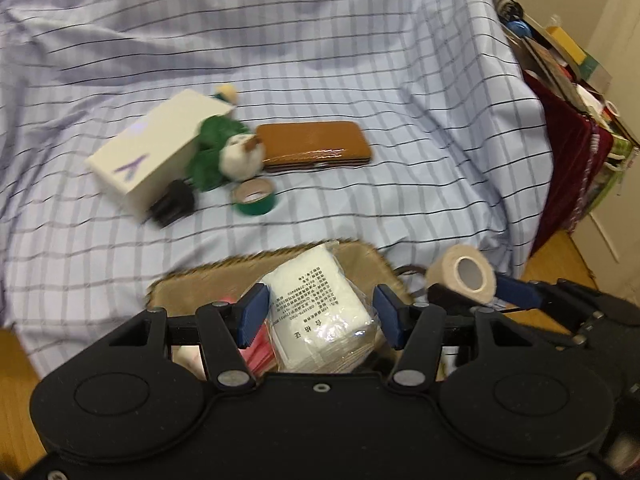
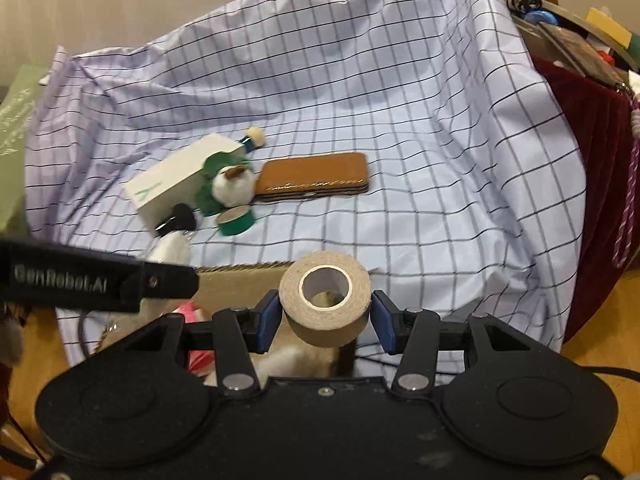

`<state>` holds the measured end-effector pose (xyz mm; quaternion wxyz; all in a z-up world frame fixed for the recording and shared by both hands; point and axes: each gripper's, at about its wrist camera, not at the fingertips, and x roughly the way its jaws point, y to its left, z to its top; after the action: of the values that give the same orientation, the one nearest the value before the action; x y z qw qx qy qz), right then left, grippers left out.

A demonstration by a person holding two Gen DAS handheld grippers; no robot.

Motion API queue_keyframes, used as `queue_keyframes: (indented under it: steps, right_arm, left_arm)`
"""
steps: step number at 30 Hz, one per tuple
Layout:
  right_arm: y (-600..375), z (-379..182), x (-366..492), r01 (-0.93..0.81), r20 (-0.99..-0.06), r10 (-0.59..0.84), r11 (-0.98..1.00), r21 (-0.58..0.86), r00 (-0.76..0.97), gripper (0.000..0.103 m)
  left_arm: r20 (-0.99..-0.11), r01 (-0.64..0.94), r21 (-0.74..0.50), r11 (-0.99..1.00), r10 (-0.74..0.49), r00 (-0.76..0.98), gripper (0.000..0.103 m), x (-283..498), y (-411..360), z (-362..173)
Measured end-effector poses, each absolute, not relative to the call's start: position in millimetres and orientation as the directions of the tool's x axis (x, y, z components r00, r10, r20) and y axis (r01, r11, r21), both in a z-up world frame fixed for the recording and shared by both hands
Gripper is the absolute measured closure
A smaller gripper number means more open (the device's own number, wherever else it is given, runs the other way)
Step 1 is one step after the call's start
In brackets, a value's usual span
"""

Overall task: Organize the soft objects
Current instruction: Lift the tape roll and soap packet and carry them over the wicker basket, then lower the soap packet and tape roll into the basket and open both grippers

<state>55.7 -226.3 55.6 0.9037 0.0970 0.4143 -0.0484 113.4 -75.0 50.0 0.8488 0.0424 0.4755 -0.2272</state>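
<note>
Checked cloth (image 1: 360,60) drapes the bed — a basket (image 1: 192,284) sits at its near edge. Left gripper (image 1: 316,316) clamps a soft, slippery gauze pack (image 1: 316,292) above it; right gripper (image 2: 324,316) squeezes a light bandage roll (image 2: 324,296) by its sides.

The cloth (image 2: 400,120) is pale lilac with a dark grid. On it lie a tan brown case (image 2: 316,176), a white box (image 2: 176,184) and a green tape ring (image 2: 236,220). The near roll (image 2: 324,300) is beige; the basket (image 1: 192,292) is brown.
</note>
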Motion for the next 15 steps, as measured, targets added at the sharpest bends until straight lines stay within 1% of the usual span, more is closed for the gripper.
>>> queue_keyframes:
  steps: [6, 15]
  right_arm:
    - [-219, 58, 38, 0.156, -0.745, 0.028, 0.972, 0.175, 0.666, 0.055]
    - [-214, 50, 31, 0.154, -0.758, 0.039, 0.971, 0.182, 0.651, 0.055]
  left_arm:
    - [-0.813, 0.323, -0.136, 0.937, -0.292, 0.504, 0.048, 86, -51, 36]
    - [-0.792, 0.244, -0.123, 0.962, -0.243, 0.559, 0.048, 62, -43, 18]
